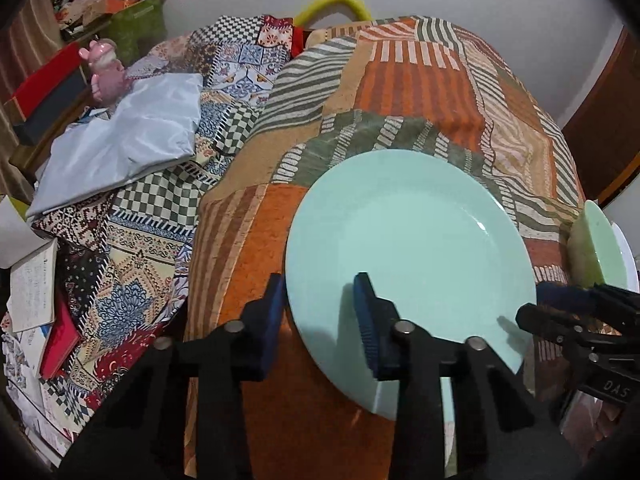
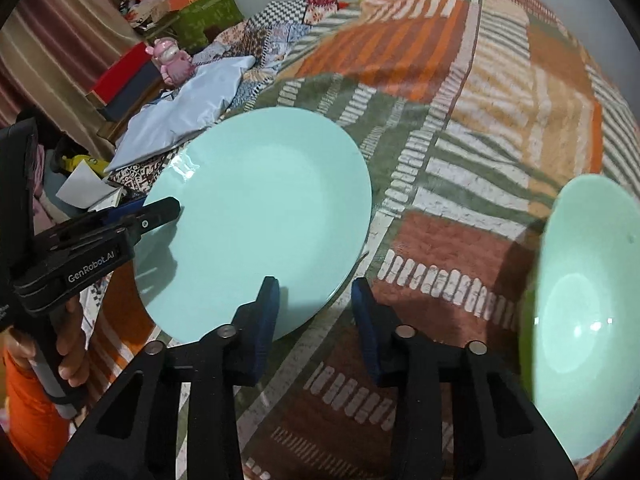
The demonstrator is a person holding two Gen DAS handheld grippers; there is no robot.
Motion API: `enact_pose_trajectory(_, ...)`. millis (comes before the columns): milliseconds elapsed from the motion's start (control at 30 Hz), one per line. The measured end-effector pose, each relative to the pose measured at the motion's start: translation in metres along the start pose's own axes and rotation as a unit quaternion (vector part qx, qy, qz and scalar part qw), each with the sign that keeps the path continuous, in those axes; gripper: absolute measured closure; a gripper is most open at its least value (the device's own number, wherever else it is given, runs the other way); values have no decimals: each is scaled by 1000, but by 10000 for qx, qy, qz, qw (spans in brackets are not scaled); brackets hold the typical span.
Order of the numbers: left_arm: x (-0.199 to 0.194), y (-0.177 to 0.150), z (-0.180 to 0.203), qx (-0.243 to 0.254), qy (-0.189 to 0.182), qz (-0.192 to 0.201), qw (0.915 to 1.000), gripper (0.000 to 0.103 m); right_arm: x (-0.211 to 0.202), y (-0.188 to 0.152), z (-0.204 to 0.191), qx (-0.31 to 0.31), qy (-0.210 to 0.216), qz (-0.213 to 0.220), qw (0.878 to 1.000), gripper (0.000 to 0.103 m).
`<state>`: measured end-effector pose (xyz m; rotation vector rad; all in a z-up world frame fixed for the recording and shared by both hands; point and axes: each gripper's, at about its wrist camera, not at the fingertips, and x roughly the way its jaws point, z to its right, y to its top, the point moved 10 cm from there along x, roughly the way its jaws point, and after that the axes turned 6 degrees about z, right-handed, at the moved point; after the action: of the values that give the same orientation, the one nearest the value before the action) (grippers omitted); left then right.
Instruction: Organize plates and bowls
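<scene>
Looking down the left view first: the left gripper (image 1: 319, 280) sits at the bottom of the frame, straddling the lower left rim of the mint-green plate (image 1: 412, 232). Its outer pad is right against the rim's edge and the other pad is on the plate's face. It looks clenched on that rim, though from this angle I can't swear the inner pad is really pressing.

In the right view, the right gripper (image 2: 315, 282) straddles the plate's lower right rim. One pad is over the plate, the other is just beside it with a sliver of cloth showing between, so that claw isn't clamped. A hand (image 2: 72, 344) at the lower left holds the other tool's handle.

The plate lies flat on the patchwork cloth (image 1: 400, 80). A mint-green bowl (image 2: 588, 300) sits at the right edge, apart from the plate. Farther back, at the upper left, there's a folded grey-blue cloth (image 1: 128, 136) and a pink figurine (image 1: 106, 72).
</scene>
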<state>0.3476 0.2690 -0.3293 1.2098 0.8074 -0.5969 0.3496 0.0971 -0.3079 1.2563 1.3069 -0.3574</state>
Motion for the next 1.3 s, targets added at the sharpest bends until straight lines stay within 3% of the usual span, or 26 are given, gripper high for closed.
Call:
enact_pose_trajectory(333, -14, -8, 4, 60, -6, -32, 10000, 74, -6, -9, -7, -232, -58, -55, 9997, 76)
enact_pose_trajectory(767, -65, -79, 20, 308, -169, -291, 9990, 74, -26, -35, -6, -399, 144, -208, 9989, 77)
enact_pose_trajectory(1300, -37, -61, 10, -256, -516, -409, 9975, 74, -11, -27, -11, -313, 308, -161, 9989, 74)
